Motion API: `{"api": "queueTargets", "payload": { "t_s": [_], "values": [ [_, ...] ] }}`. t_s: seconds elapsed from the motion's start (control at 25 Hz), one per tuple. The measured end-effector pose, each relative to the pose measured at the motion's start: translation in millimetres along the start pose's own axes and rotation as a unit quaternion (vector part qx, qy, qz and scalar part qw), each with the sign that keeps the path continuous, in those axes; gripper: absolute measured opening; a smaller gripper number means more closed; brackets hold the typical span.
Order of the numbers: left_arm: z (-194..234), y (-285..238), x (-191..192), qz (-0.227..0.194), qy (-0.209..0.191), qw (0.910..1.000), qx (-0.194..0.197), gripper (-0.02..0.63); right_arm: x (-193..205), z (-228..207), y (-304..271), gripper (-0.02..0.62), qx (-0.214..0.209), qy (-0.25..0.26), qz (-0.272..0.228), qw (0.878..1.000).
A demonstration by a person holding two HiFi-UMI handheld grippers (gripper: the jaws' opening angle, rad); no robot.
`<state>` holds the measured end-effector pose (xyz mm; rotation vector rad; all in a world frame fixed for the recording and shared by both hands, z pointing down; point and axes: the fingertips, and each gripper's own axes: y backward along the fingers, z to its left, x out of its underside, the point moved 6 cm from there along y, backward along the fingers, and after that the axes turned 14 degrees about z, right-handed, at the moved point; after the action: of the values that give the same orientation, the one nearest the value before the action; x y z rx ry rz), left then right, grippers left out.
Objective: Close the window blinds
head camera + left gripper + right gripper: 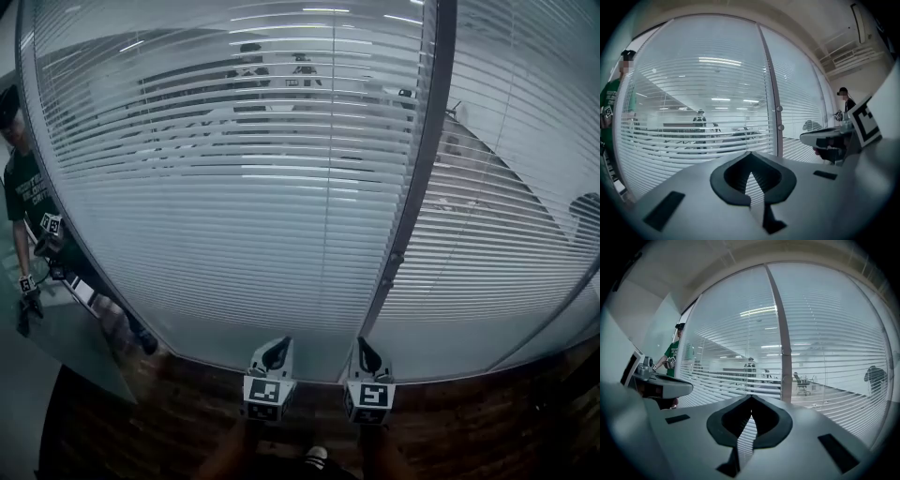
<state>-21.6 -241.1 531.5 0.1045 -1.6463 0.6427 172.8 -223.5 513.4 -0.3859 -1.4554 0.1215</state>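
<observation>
The window blinds hang behind a glass wall, and their horizontal slats stand apart, so an office room shows through. A dark upright post splits the left pane from the right pane; two small round knobs sit on it. My left gripper and right gripper point at the foot of the glass, side by side, a little short of it. Both are shut with nothing between their jaws. The blinds fill the left gripper view, and the post stands ahead in the right gripper view.
A person in a green shirt stands at the far left by the glass edge, holding marked grippers. Another person in a dark cap shows at the right of the left gripper view. Brown floor lies below the glass.
</observation>
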Motion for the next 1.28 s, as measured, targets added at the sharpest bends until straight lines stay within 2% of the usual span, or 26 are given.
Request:
{"api": "queueTargets", "payload": {
  "t_s": [0.08, 0.2, 0.36, 0.52, 0.72, 0.92, 1.28],
  "values": [
    [-1, -18, 3, -0.015, -0.007, 0.9999, -0.001, -0.005, 3, -9, -10, 0.002, 0.0, -0.005, 0.01, 1.0],
    [1, -32, -8, -0.002, -0.003, 1.0, 0.002, -0.005, -1, -18, -21, 0.002, -0.001, -0.006, 0.012, 1.0],
    [5, -38, -18, -0.012, -0.005, 0.9998, 0.012, -0.005, -11, -25, -28, 0.003, 0.008, -0.011, 0.007, 1.0],
    [8, -39, -26, 0.02, 0.008, 0.9995, 0.025, -0.005, -33, -33, -39, 0.002, 0.016, -0.004, -0.011, 1.0],
    [16, -49, -40, -0.004, -0.021, 0.9995, 0.024, -0.005, -55, -56, -53, 0.002, 0.05, -0.011, -0.015, 0.999],
    [21, -50, -46, 0.006, -0.026, 0.9994, 0.022, -0.005, -71, -73, -69, 0.003, 0.066, 0.006, -0.003, 0.998],
    [28, -51, -40, 0.014, -0.042, 0.999, 0.009, -0.005, -97, -97, -80, 0.069, 0.107, 0.01, -0.016, 0.994]
  ]
}}
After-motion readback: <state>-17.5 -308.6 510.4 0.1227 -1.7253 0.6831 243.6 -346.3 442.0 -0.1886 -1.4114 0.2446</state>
